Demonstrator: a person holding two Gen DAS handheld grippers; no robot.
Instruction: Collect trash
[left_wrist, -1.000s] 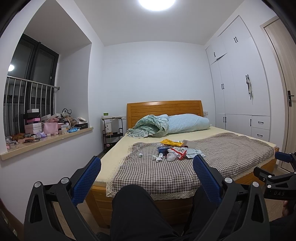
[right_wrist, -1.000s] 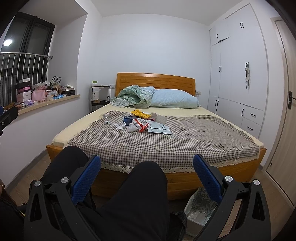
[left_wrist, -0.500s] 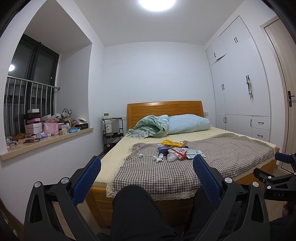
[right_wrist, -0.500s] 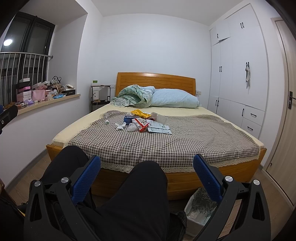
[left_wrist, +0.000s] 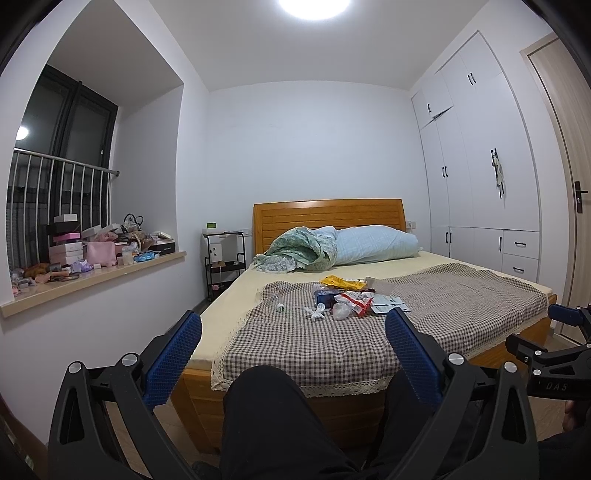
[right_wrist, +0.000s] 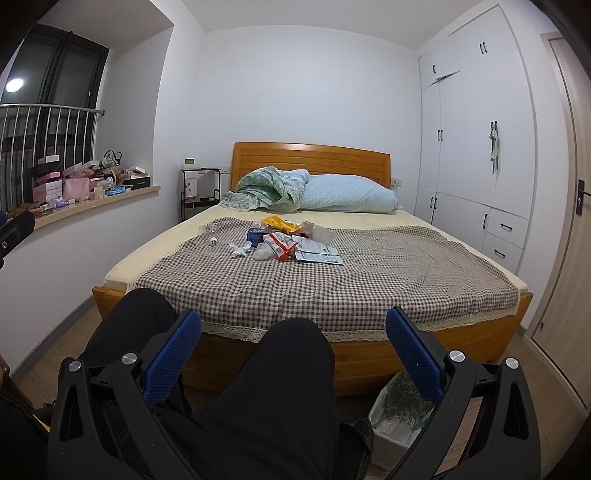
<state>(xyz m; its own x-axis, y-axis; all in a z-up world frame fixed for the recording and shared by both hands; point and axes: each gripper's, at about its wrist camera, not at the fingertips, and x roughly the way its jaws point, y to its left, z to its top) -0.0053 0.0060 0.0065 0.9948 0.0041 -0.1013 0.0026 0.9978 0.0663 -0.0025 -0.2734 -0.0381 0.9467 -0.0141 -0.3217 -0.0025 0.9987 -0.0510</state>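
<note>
A heap of trash (left_wrist: 343, 299) (right_wrist: 280, 243) lies mid-bed on the checked cloth (left_wrist: 332, 343) (right_wrist: 295, 280): a yellow wrapper (right_wrist: 280, 222), a red-and-white packet (right_wrist: 279, 245), a blue box (right_wrist: 256, 235), crumpled tissues (right_wrist: 239, 251), white papers (right_wrist: 319, 254) and a small bottle (right_wrist: 213, 240). My left gripper (left_wrist: 293, 345) and right gripper (right_wrist: 293, 343) are both open and empty, held low over a person's dark-trousered knees, well short of the bed. A bin lined with a white bag (right_wrist: 397, 410) stands on the floor at the bed's foot, by my right gripper's right finger.
The wooden bed (right_wrist: 310, 158) carries a blue pillow (right_wrist: 347, 194) and a green bundled quilt (right_wrist: 273, 188). A cluttered windowsill (left_wrist: 92, 254) runs along the left wall. White wardrobes (right_wrist: 476, 147) and a door line the right. A black shelf cart (left_wrist: 223, 262) stands beside the headboard.
The left wrist view has tilted very slightly; the bed sits a touch lower in it. Both grippers stay open and nothing on the bed has moved.
</note>
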